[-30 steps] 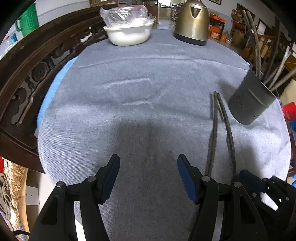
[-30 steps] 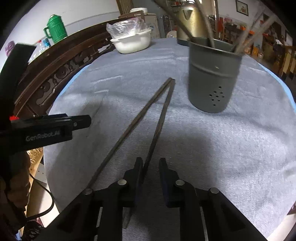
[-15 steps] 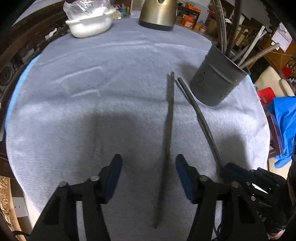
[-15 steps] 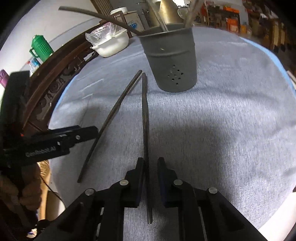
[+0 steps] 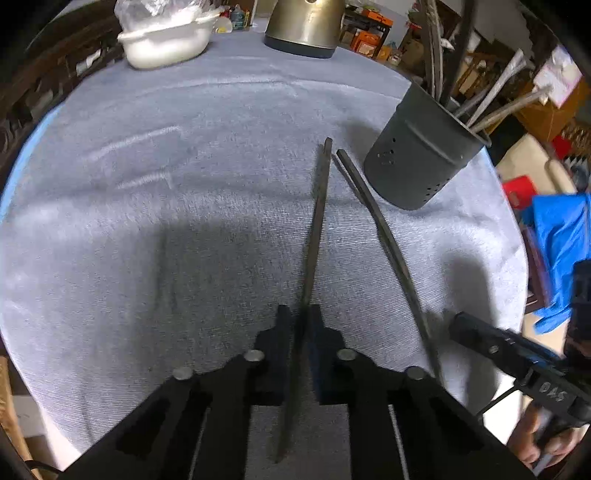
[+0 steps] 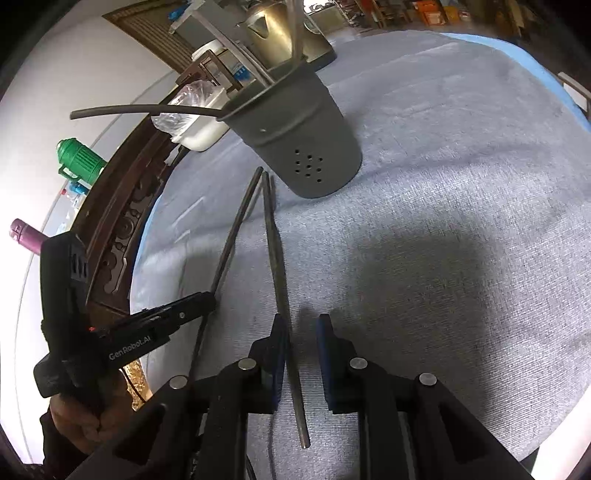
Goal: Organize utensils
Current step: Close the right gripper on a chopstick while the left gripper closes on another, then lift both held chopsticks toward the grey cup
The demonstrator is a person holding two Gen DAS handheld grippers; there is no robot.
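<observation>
Surface: grey cloth [image 5: 221,155] over round table (creased).
Room: cluttered; kettle [image 5: 303,26] far.
Left gripper [image 5: 299,332]: pinching chopstick [image 5: 316,221].
Right gripper [image 6: 301,339]: fingers spread.

Desk [image 5: 184,221] cover: pale grey-blue cloth, fine woven texture, light blue layer showing at edge.
Utensil holder [image 5: 417,158]: dark grey, pattern of small round holes low on wall.
Two chopsticks [image 5: 317,221]: dark brown-grey, plain.
Kettle [image 5: 303,22]: brushed gold-bronze, dark base.
Bowl [image 5: 166,40]: white, clear plastic wrap.
Flask [image 6: 79,160]: green.
Bottle cap [image 6: 26,234]: purple-pink.
Fingers [image 6: 277,354] of grippers: black with blue pads.
Carved wood rail [image 6: 122,229]: dark brown, scroll pattern.
</observation>
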